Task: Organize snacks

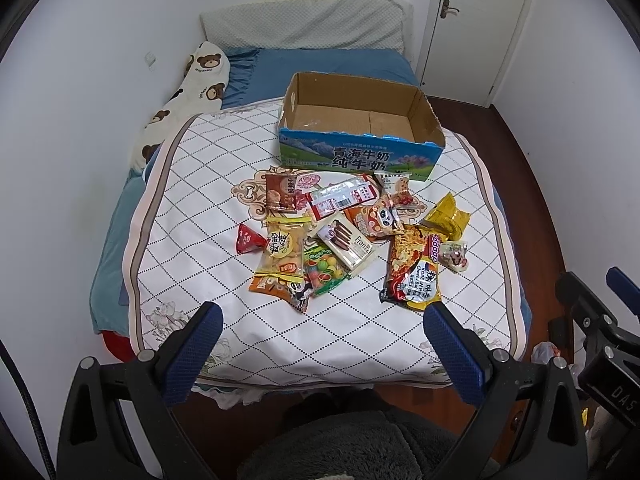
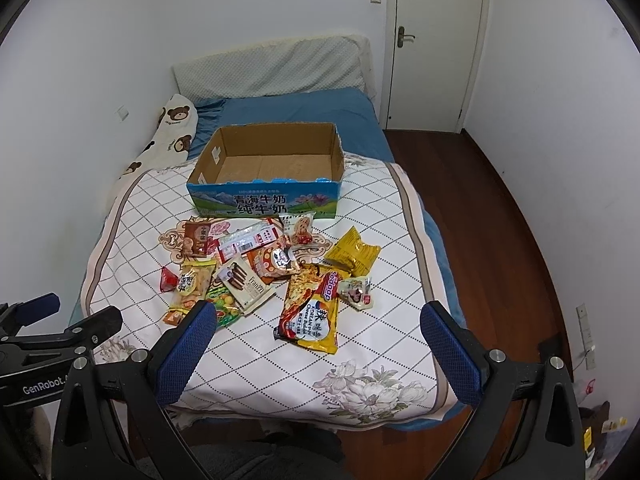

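We hold both grippers above the near end of the bed (image 1: 112,264), well short of the snacks. The left gripper (image 1: 322,322) has its blue pads spread wide with nothing between them; only the quilt (image 1: 224,160) shows in the gap. The right gripper (image 2: 318,320) is spread just as wide and also holds nothing. Neither touches any packet.

The box (image 1: 360,156) stands at the far side of the quilt, its top open. Its blue front reads "青海牛奶 纯牛奶" in dark characters over a mountain-and-flower picture. Inside we see only bare cardboard floor.

The snacks lie in a loose heap on the quilt just in front of the box, none in it. The noodle pack (image 1: 414,268), red and yellow, reads "Sedaap" and "Korean", with more print too small to make out. The biscuit pack (image 1: 348,242), white with brown sticks pictured, reads "Franzz". A yellow cracker bag (image 1: 280,250) carries large Chinese characters we cannot read surely. Beside it lie a red triangle packet (image 1: 248,239) and a green candy bag (image 1: 324,272). A red-and-white packet (image 1: 342,196) shows a barcode. A panda bag (image 1: 380,218) overlaps it, and a gold bag (image 1: 446,216) lies at the right edge of the heap. A small pale sweet (image 1: 454,256) rests just beside the noodle pack.
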